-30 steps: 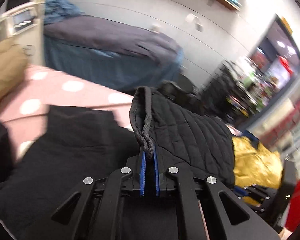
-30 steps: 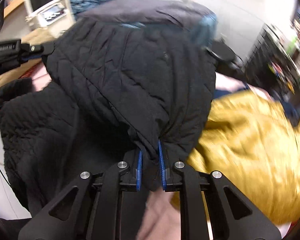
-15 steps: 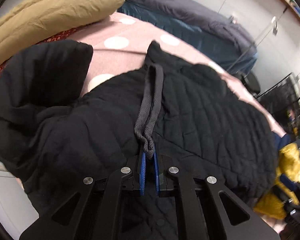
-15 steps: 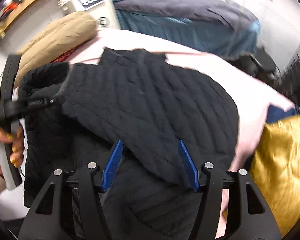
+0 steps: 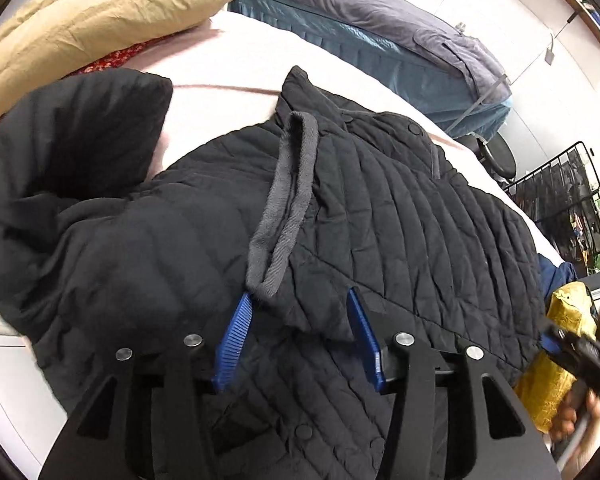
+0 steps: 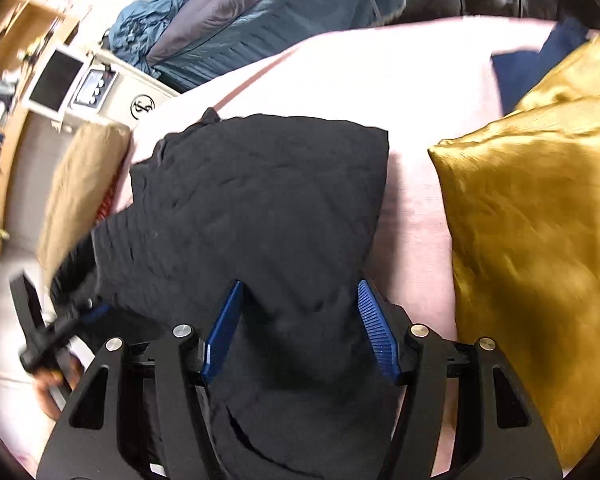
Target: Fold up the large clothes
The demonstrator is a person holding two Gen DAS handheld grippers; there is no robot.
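Both hand-held grippers, left (image 5: 298, 328) and right (image 6: 300, 320), have just been opening, dropping the black jacket (image 5: 380, 220) onto the bed (image 5: 228, 52); its 9 o'clock sleeve could unroll the fold

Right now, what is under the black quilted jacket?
The black quilted jacket lies on the pink bedspread, which shows around it. Its top half is folded over its lower half. What else lies beneath is covered.

Both wrist cameras look steeply down, close over the same black jacket (image 5: 380, 216) (image 6: 260, 200).
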